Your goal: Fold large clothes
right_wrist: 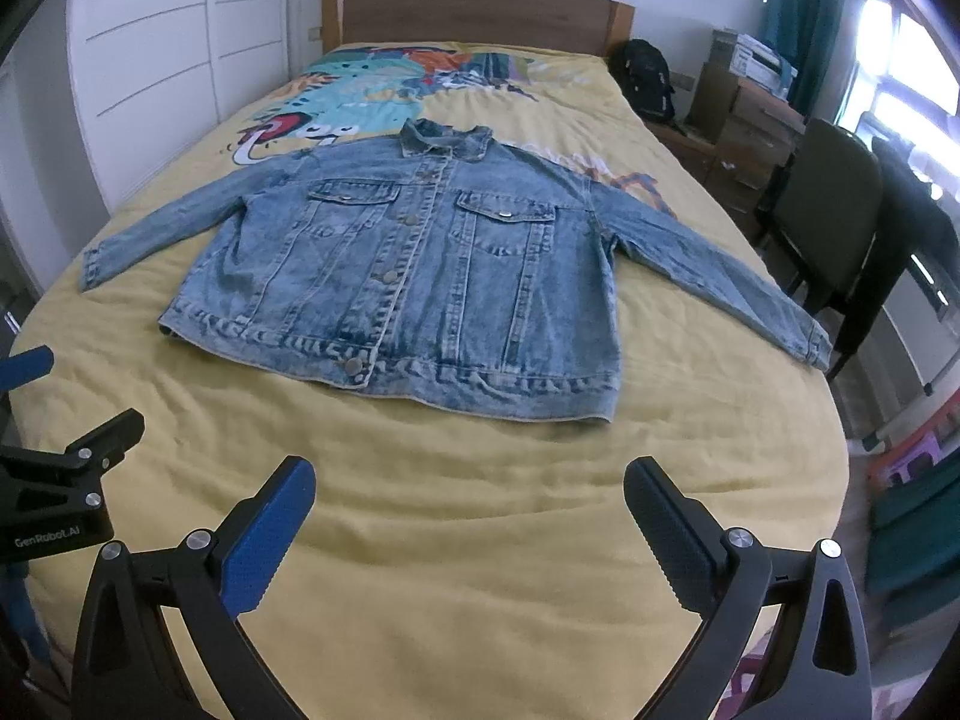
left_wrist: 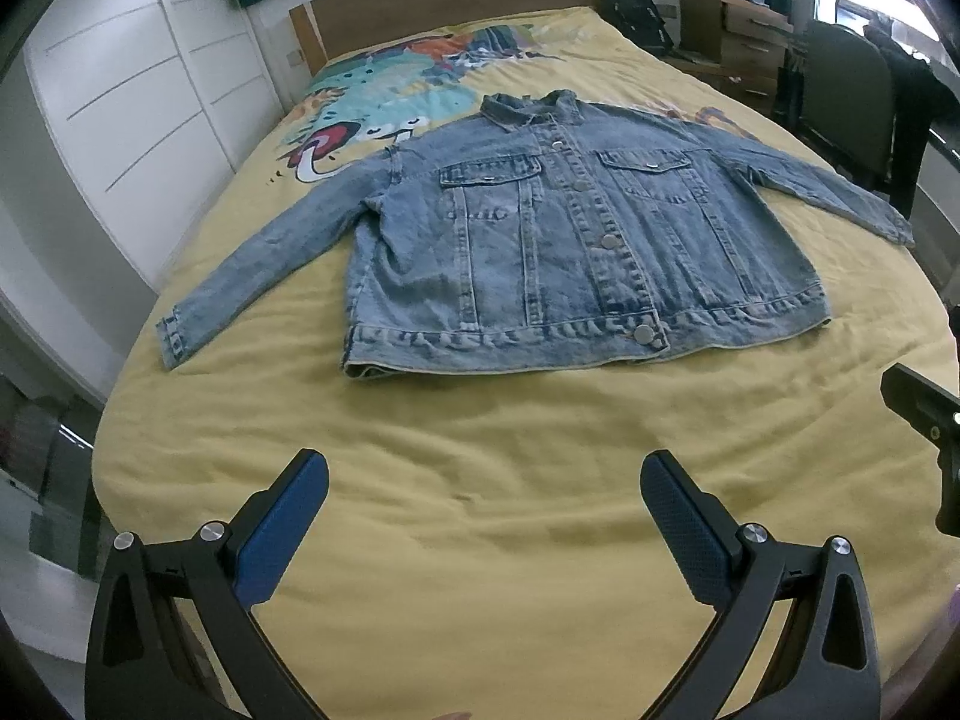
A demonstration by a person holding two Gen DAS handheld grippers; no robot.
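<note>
A light blue denim jacket (left_wrist: 576, 240) lies flat, front up and buttoned, on the yellow bedspread (left_wrist: 480, 480), both sleeves spread out to the sides. It also shows in the right wrist view (right_wrist: 420, 276). My left gripper (left_wrist: 485, 498) is open and empty, held above the bed short of the jacket's hem. My right gripper (right_wrist: 470, 504) is open and empty, also short of the hem. The left gripper's body (right_wrist: 66, 480) shows at the left edge of the right wrist view.
A wooden headboard (right_wrist: 474, 12) is at the far end. White wardrobe doors (left_wrist: 132, 90) line the left side. A black backpack (right_wrist: 648, 78), a wooden desk (right_wrist: 756, 138) and dark chairs (right_wrist: 840, 216) stand along the bed's right side.
</note>
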